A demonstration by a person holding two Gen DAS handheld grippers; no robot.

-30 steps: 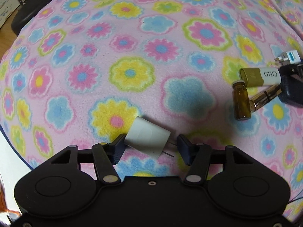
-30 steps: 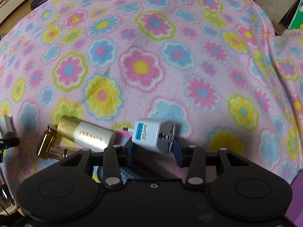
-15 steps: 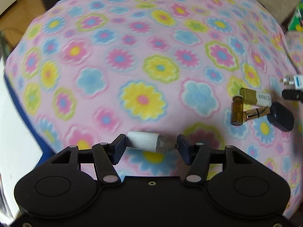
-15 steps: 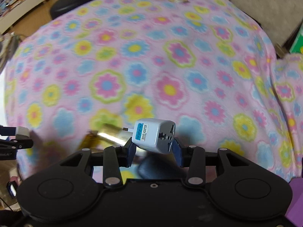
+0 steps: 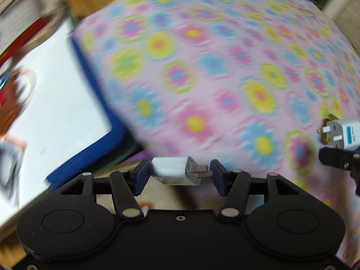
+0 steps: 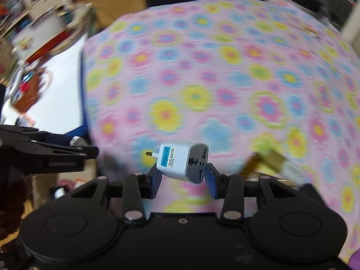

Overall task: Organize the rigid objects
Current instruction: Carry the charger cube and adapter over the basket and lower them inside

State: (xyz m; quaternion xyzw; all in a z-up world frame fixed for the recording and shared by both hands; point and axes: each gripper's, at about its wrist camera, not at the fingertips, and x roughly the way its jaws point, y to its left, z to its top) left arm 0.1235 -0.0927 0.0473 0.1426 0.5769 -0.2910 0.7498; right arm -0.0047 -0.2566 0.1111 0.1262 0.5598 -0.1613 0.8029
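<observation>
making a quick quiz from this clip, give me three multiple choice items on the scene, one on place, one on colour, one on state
1. Where is the travel adapter?
A. lying on the blanket
B. between the right tool's pads
C. on the white board

2. What colour is the edge of the white board?
A. blue
B. red
C. green

3. What is the left tool doing?
A. standing empty
B. resting on the floral blanket
C. gripping a white charger plug

Answers: 1 B, its pads press both sides of the adapter; 2 A, a dark blue border runs along the board; 3 C, the plug spans the gap from pad to pad, prongs against one.
</observation>
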